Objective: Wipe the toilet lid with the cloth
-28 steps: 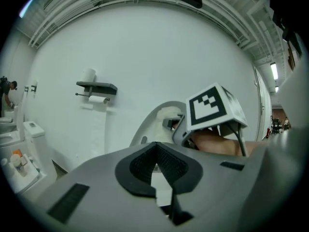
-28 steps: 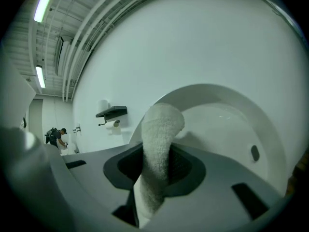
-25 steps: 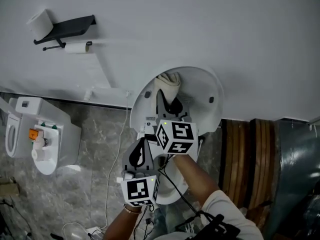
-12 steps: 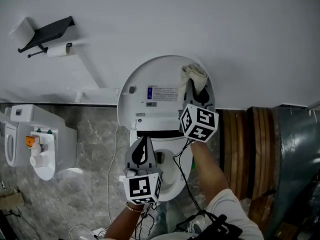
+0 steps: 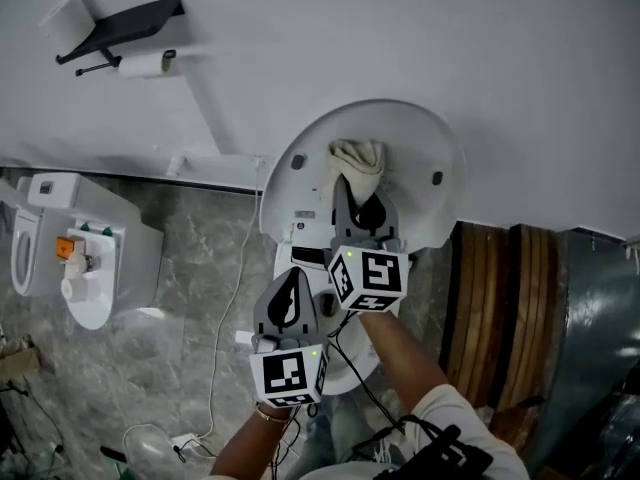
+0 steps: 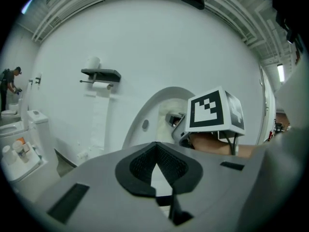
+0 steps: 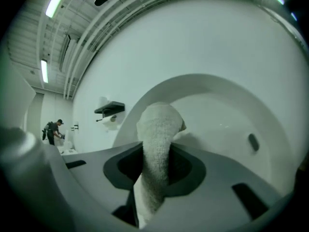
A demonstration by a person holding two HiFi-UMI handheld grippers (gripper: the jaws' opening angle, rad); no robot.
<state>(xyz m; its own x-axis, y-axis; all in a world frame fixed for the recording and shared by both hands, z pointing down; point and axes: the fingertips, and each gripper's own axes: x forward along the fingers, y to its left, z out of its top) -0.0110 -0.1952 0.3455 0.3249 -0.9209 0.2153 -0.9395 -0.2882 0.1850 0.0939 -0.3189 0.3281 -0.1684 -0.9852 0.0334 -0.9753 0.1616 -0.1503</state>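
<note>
Nearest the person, the left gripper (image 5: 289, 286) hung with its jaws clenched together and nothing between them. Just beyond it, the right gripper (image 5: 367, 206) was clamped on the cloth (image 5: 358, 158). The cloth's bunched end stuck out past the jaw tips and pressed against the inside of the raised toilet lid (image 5: 430, 148), near its upper middle.

The cloth looked like soft, light towelling. It would likely fold and slump rather than push, so a hold close behind the wad, as here, seemed best for keeping pressure on the lid. The lid's smooth plastic would probably let it slide easily.

Farther off, a dark shelf (image 5: 125, 28) sat on the wall with a paper roll (image 5: 145, 65) beneath.
</note>
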